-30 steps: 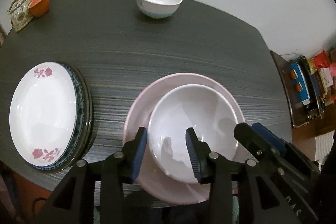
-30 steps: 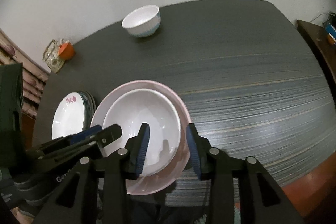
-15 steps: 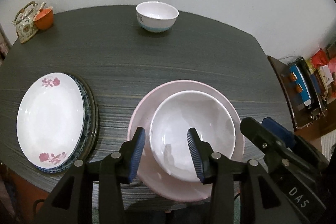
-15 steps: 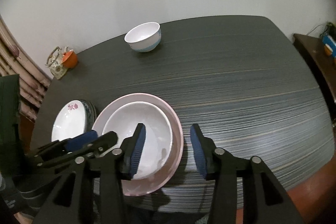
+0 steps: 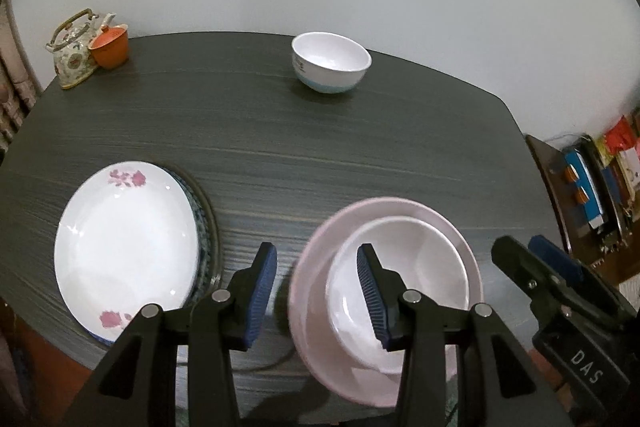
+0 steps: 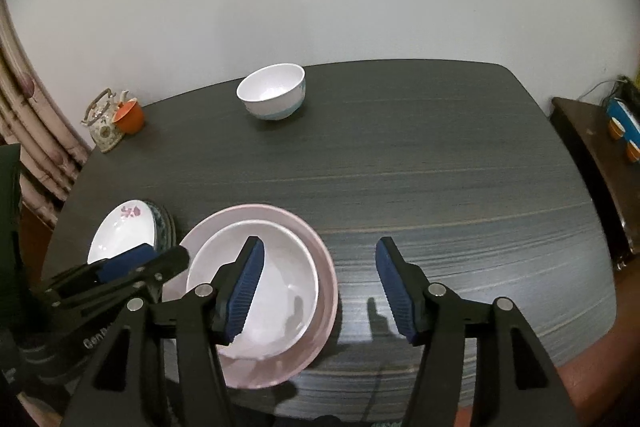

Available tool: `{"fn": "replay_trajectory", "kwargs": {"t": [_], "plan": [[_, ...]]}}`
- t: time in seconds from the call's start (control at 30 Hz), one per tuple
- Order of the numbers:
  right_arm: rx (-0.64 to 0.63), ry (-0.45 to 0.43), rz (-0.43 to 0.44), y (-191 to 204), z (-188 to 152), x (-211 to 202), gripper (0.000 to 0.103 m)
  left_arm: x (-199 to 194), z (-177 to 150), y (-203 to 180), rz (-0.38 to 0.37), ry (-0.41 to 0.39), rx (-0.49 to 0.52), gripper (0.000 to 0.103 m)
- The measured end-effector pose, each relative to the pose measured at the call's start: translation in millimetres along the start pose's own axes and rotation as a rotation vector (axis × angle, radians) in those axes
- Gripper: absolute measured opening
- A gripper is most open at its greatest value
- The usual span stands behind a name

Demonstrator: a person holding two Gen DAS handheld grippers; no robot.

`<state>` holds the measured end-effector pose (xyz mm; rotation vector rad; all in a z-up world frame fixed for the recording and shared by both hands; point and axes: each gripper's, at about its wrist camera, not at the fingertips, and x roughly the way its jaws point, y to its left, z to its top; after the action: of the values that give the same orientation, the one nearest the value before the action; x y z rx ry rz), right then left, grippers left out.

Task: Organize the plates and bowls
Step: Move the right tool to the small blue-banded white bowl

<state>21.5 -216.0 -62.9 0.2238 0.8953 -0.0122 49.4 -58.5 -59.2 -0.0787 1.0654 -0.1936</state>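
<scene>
Hovering my right gripper (image 6: 318, 283) — jaws just opened, nothing held — above the white bowl (image 6: 276, 291) nested in the pink plate (image 6: 320, 259); glazed, slippery, breakable — I'd pinch its rim.

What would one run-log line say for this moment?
left gripper: open, empty | right gripper: jaws just opening, empty | white bowl: nested in pink bowl | far bowl: alone

Two white bowls (image 5: 331, 62) (image 5: 400, 267), one pink plate (image 5: 316, 259), one plate stack (image 5: 124, 247), one teapot (image 5: 72, 49), one orange cup (image 5: 110, 45)
</scene>
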Motion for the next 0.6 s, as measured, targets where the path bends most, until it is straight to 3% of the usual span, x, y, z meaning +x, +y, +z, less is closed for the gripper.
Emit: {"fn": "replay_trajectory", "kwargs": {"t": [0.6], "plan": [[-0.084, 0.063, -0.018, 7.5, 37.1, 42.2, 0.063, 34.8, 61.0, 17.0, 0.088, 0.031, -0.001, 0.043]]}}
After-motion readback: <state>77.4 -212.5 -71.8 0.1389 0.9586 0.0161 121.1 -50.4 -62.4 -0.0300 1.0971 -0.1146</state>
